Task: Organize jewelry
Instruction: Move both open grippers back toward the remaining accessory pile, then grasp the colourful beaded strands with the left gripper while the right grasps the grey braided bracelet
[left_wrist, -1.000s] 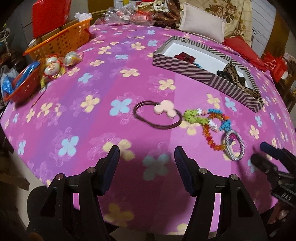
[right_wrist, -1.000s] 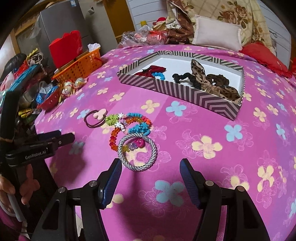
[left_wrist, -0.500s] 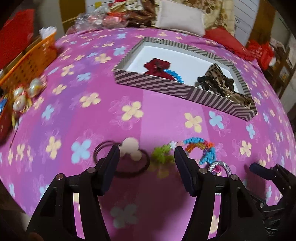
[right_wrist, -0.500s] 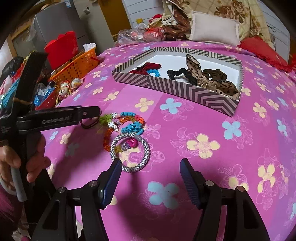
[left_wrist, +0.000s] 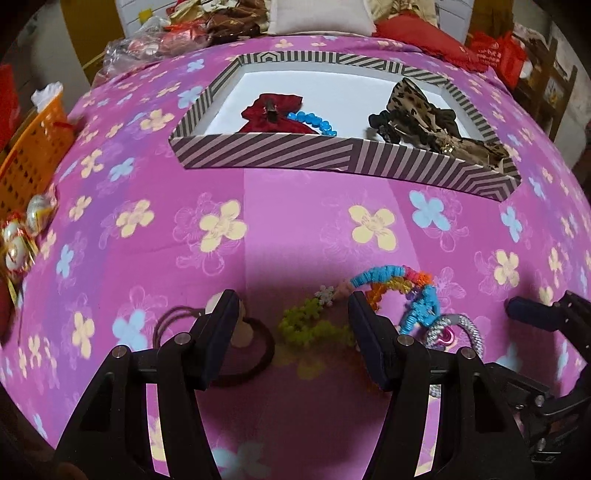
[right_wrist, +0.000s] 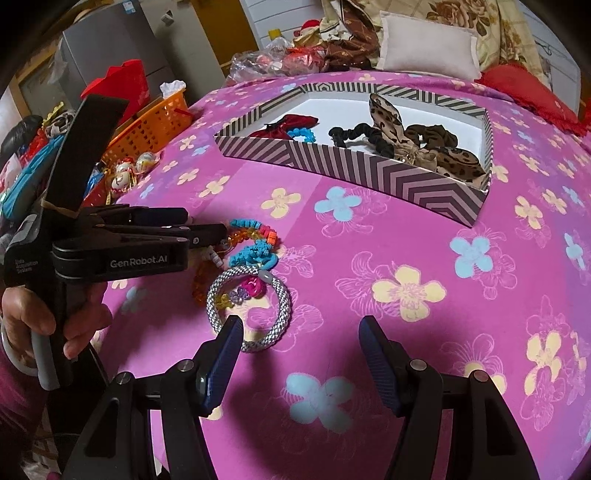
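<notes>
A striped box (left_wrist: 280, 157) (right_wrist: 369, 173) holds a red bow (left_wrist: 273, 114), blue beads and leopard scrunchies (left_wrist: 417, 107). On the pink flowered cloth lie a brown hair tie with a beige charm (left_wrist: 258, 350), a green bead piece (left_wrist: 314, 326), a colourful bead bracelet (left_wrist: 391, 277) (right_wrist: 255, 229) and a silver rope bracelet (right_wrist: 251, 306) (left_wrist: 469, 326). My left gripper (left_wrist: 291, 332) (right_wrist: 207, 230) is open, low over the green piece, one finger on each side. My right gripper (right_wrist: 301, 354) is open and empty, just right of the silver bracelet.
An orange basket (left_wrist: 26, 162) (right_wrist: 155, 125), wrapped egg toys (left_wrist: 26, 229) and a red bowl stand at the left. Bags, cushions and a pillow (right_wrist: 424, 48) lie behind the box. The cloth's near edge drops off below the grippers.
My left gripper has moved forward and right, down over the green bead piece and hair tie. My right gripper has crept slightly closer to the silver bracelet. Both stay open.
</notes>
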